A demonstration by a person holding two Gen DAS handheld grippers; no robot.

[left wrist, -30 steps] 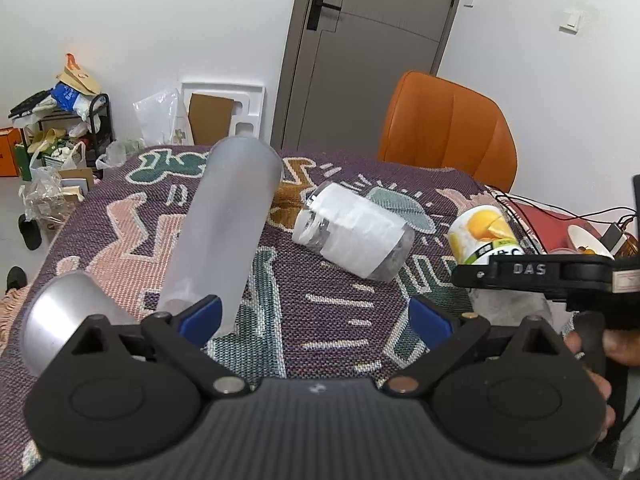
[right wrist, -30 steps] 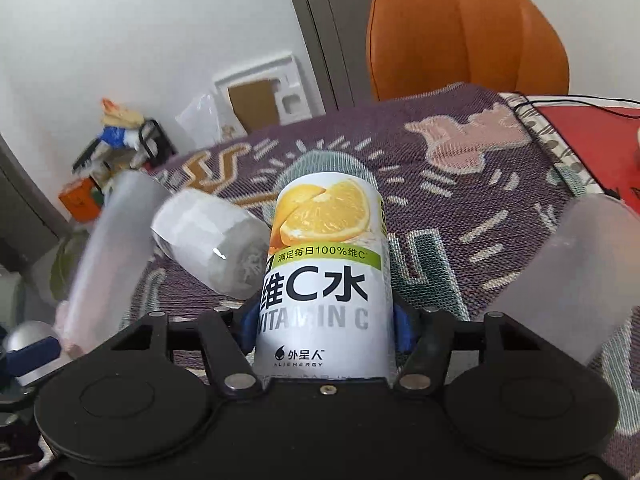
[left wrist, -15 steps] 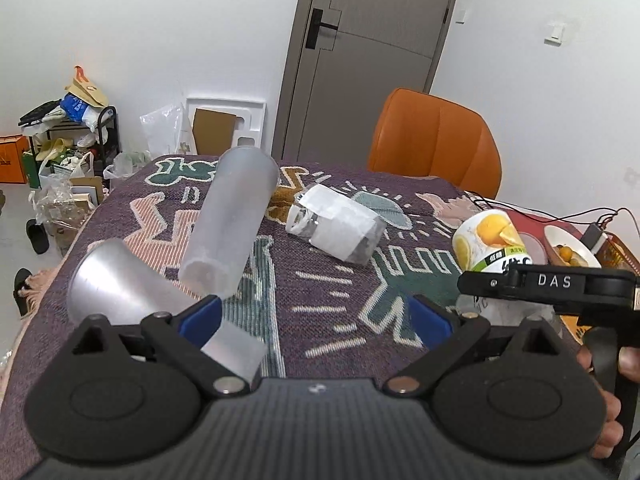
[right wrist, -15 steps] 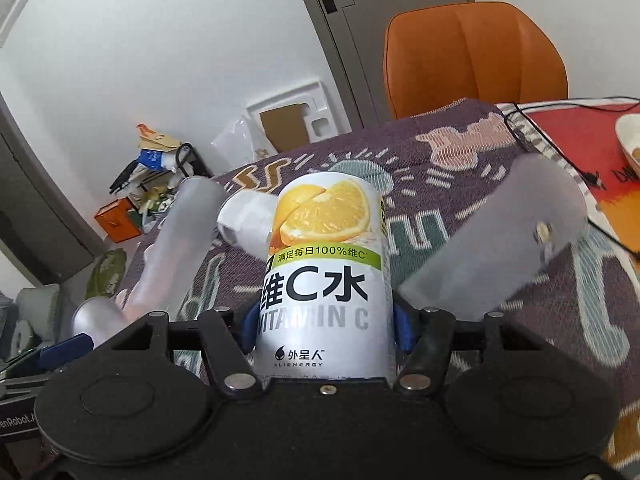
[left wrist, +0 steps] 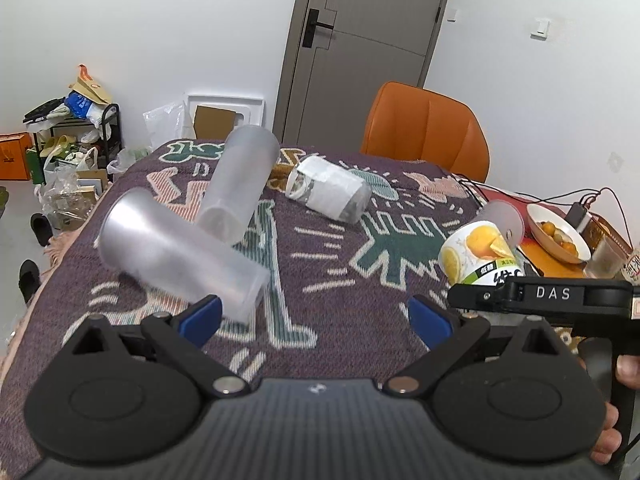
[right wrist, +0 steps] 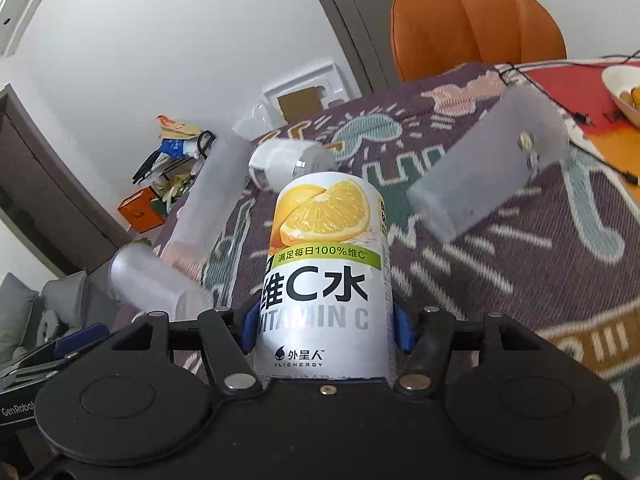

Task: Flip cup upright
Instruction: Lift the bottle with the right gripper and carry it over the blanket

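My right gripper [right wrist: 324,324] is shut on a white cup with an orange-slice label [right wrist: 326,272], held above the patterned cloth; the cup also shows in the left wrist view [left wrist: 480,256], tilted. My left gripper [left wrist: 316,316] is open and empty above the cloth. Three frosted plastic cups lie on their sides: one near the left fingertip [left wrist: 180,256], one further back [left wrist: 240,188], one at the right [right wrist: 492,168]. A paper-wrapped cup [left wrist: 328,188] lies on its side in the middle.
A purple patterned cloth [left wrist: 340,300] covers the table. An orange chair [left wrist: 428,132] stands behind it. A bowl of fruit [left wrist: 556,232], a glass [left wrist: 608,260] and cables [left wrist: 540,196] sit at the right edge. Clutter and a rack [left wrist: 72,136] are on the floor at left.
Both grippers have risen and pulled back from the table; the cups look smaller and lower. The right gripper still holds the orange-label cup.
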